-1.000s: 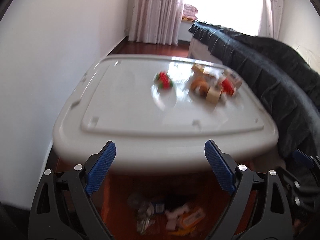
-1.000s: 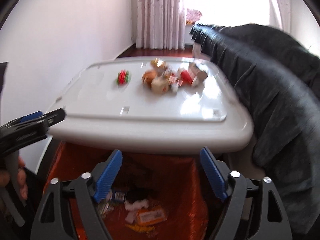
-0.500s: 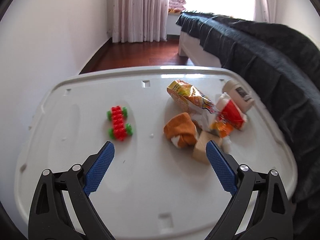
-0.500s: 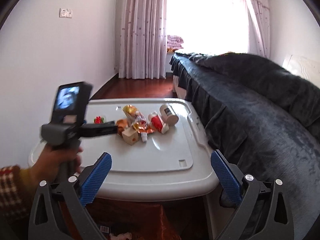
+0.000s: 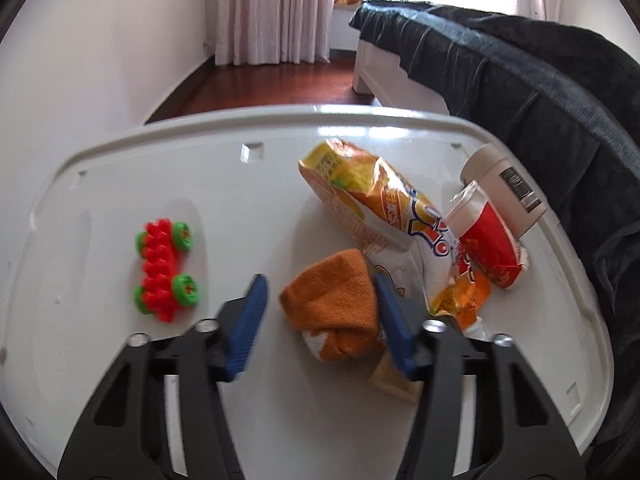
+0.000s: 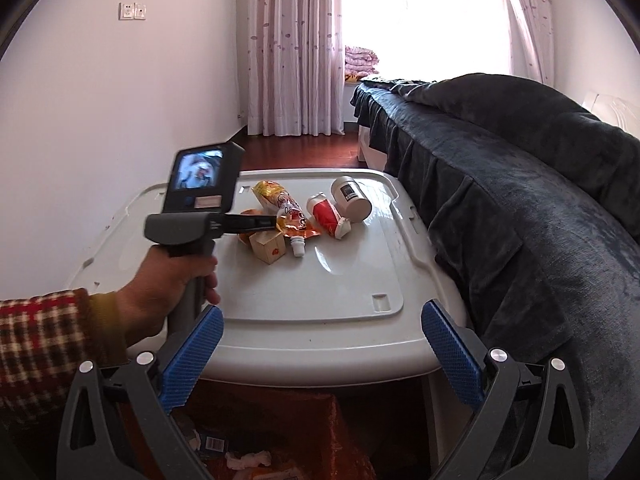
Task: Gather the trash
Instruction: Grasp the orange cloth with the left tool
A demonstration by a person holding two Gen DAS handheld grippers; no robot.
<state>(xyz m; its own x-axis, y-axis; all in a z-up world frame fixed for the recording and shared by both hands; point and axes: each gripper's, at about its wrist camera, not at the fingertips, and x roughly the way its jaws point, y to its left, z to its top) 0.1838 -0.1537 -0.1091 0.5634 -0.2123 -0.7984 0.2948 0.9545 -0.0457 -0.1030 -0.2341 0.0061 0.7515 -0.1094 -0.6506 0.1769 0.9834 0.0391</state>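
On the white plastic lid [image 5: 260, 420] lies a pile of trash: an orange crumpled cloth [image 5: 332, 304], a yellow snack bag [image 5: 376, 200], a red-and-white wrapper [image 5: 486, 240], a beige cup [image 5: 504, 190] and a small tan box [image 5: 390, 380]. My left gripper [image 5: 320, 320] is low over the lid, its jaws partly closed on either side of the orange cloth with a gap on the left. In the right wrist view the left gripper [image 6: 256, 222] reaches into the pile [image 6: 304, 216]. My right gripper [image 6: 320, 358] is open and empty at the lid's near edge.
A red and green toy car [image 5: 164, 270] lies on the lid's left. An orange-lined bin [image 6: 280, 440] holding scraps stands below the near edge. A dark-covered bed [image 6: 540, 200] runs along the right, a white wall [image 6: 80, 120] along the left.
My left gripper has moved forward and down over the lid and narrowed its jaws around the orange cloth. My right gripper has risen and stays open.
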